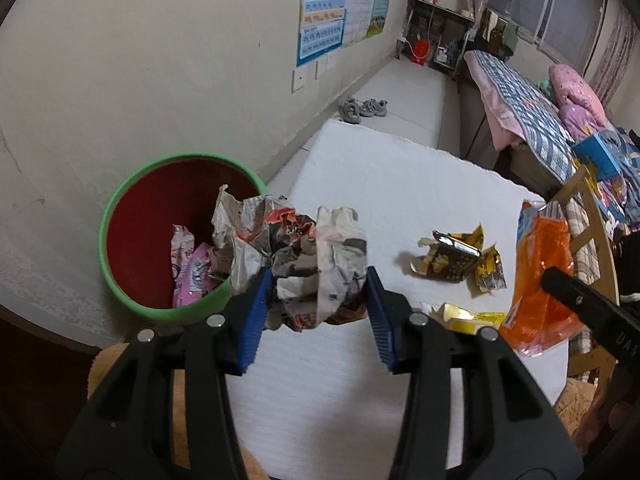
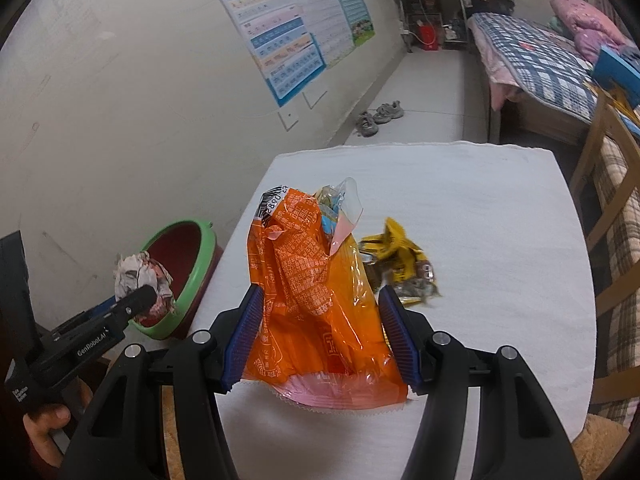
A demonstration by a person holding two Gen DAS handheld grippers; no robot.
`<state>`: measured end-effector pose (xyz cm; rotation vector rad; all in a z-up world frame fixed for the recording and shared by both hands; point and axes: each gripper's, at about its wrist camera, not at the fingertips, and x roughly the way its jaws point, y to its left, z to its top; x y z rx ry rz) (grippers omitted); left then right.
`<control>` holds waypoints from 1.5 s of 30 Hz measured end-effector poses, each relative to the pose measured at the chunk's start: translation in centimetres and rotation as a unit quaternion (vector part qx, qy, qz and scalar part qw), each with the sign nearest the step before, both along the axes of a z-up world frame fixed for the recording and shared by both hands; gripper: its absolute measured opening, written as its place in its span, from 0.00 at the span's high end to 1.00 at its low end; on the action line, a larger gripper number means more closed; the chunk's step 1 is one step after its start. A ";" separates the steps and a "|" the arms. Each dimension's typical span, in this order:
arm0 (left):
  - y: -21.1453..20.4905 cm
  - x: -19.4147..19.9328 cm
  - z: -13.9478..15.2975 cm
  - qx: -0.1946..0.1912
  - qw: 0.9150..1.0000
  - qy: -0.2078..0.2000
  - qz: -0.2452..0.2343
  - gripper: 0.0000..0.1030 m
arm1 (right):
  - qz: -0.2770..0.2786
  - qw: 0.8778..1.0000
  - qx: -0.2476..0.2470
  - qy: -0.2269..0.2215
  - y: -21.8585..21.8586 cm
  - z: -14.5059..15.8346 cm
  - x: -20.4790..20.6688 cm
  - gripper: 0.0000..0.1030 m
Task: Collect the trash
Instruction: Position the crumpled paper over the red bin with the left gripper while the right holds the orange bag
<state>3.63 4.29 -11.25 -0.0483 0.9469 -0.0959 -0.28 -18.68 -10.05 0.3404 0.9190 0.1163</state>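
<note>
My left gripper [image 1: 316, 284] is shut on a crumpled paper wrapper [image 1: 304, 256] and holds it at the table's left edge, beside the green-rimmed red bin [image 1: 120, 200]. The bin holds pink wrappers [image 1: 192, 272]. The right wrist view shows the same wrapper [image 2: 140, 276] in front of the bin [image 2: 192, 264]. My right gripper [image 2: 320, 312] is shut on an orange snack bag [image 2: 308, 280] that stands on the white table [image 2: 480, 240]. Yellow wrappers [image 2: 404, 264] lie just behind the bag. They also show in the left wrist view [image 1: 460, 260].
A flat yellow wrapper [image 1: 464, 316] lies near the left gripper's right finger. A wooden chair [image 2: 608, 184] stands at the table's right. A bed [image 2: 536, 52] lies beyond it. Shoes [image 2: 376, 116] lie on the floor by the wall.
</note>
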 end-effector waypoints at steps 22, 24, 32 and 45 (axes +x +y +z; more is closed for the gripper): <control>6.0 -0.2 0.4 0.001 0.998 -0.015 0.062 0.57 | 0.082 0.996 -0.023 0.007 7.4 0.2 2.4 0.44; 6.5 -0.2 0.3 0.001 0.998 -0.014 0.066 0.57 | 0.088 0.996 -0.024 0.008 8.0 0.1 2.5 0.44; 8.0 0.0 0.0 0.004 0.996 -0.015 0.084 0.56 | 0.117 0.993 -0.029 0.011 10.2 -0.1 3.2 0.44; 11.1 0.3 -0.9 0.003 0.993 -0.003 0.115 0.56 | 0.172 0.984 -0.042 0.004 14.4 -0.2 4.7 0.44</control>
